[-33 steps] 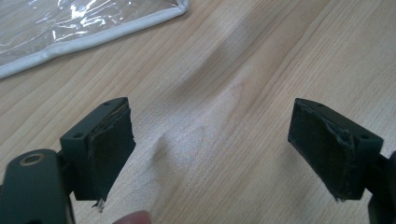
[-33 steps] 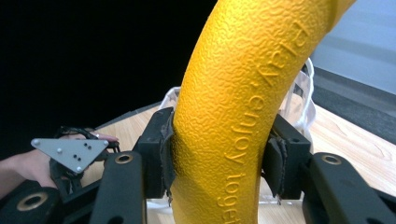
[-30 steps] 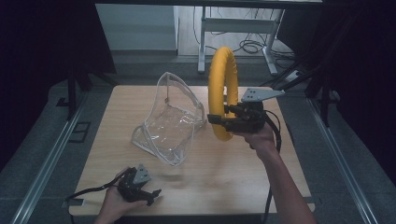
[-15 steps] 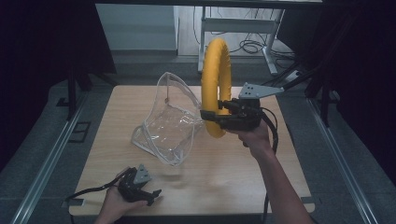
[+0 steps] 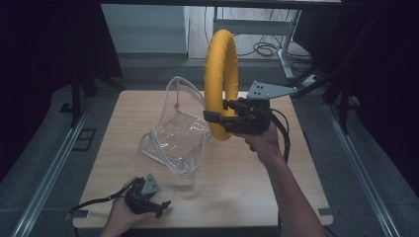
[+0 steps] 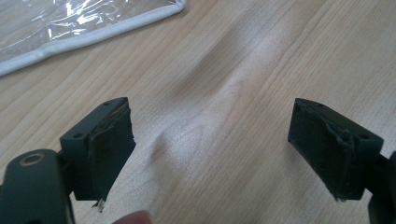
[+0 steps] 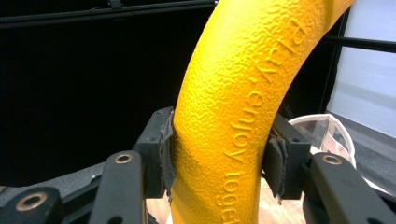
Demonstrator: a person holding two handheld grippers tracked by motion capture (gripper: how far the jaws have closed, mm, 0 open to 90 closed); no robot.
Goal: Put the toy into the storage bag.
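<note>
Right gripper (image 5: 217,117) right of frame centre in the high view, clamped on the lower arc of a yellow foam ring (image 5: 221,81) held upright above the wooden table (image 5: 237,187). Pads (image 7: 166,149) pressed into both sides of the ring. Clear plastic bag (image 5: 175,131) just left of it. Left gripper (image 5: 160,207) at lower left, jaws apart over bare wood

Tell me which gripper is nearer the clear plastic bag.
Right. The right gripper, shut on the yellow ring, hangs just beside the clear plastic bag; the left gripper rests open at the table's near edge.
</note>
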